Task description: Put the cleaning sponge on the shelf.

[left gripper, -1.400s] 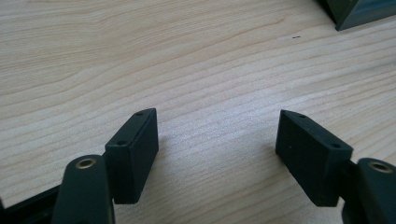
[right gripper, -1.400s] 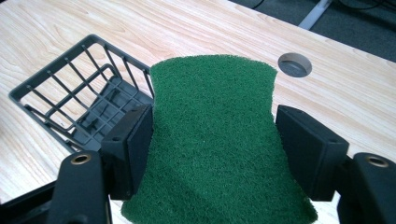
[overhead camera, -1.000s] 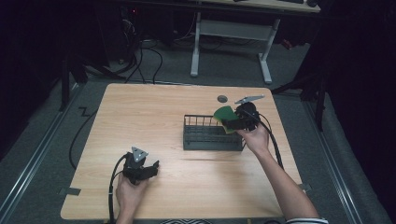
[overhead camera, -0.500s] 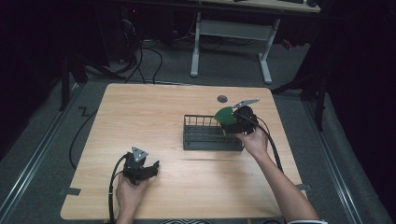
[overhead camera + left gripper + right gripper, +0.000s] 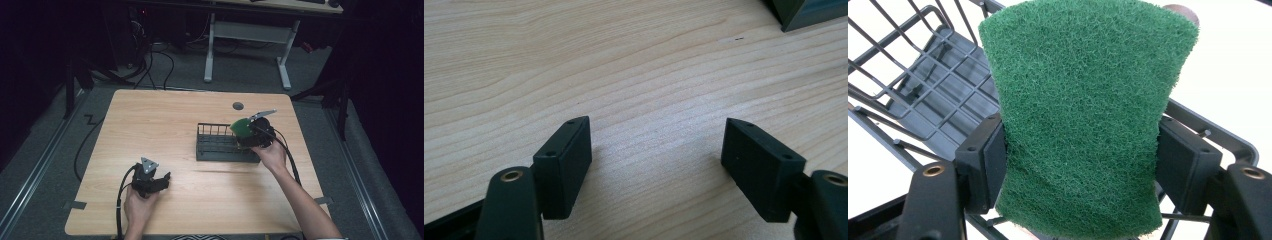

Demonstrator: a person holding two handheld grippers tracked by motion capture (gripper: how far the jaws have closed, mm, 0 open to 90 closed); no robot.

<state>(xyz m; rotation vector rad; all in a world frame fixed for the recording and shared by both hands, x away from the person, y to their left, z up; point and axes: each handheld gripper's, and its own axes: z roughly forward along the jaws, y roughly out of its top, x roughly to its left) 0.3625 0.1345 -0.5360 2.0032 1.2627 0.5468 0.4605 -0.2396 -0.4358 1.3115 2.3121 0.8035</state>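
1. Moved a bit closer over the rack since before: right gripper, pinching the green pad.
2. Lower pad slowly into rack.
3. Keep left gripper spread, resting on table.

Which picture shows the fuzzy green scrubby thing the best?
The right gripper view. There the green fibrous scouring pad is close up, pinched at its waist between the right gripper's black jaws, over the black wire rack. The high view shows only a small green patch at the rack's right end.
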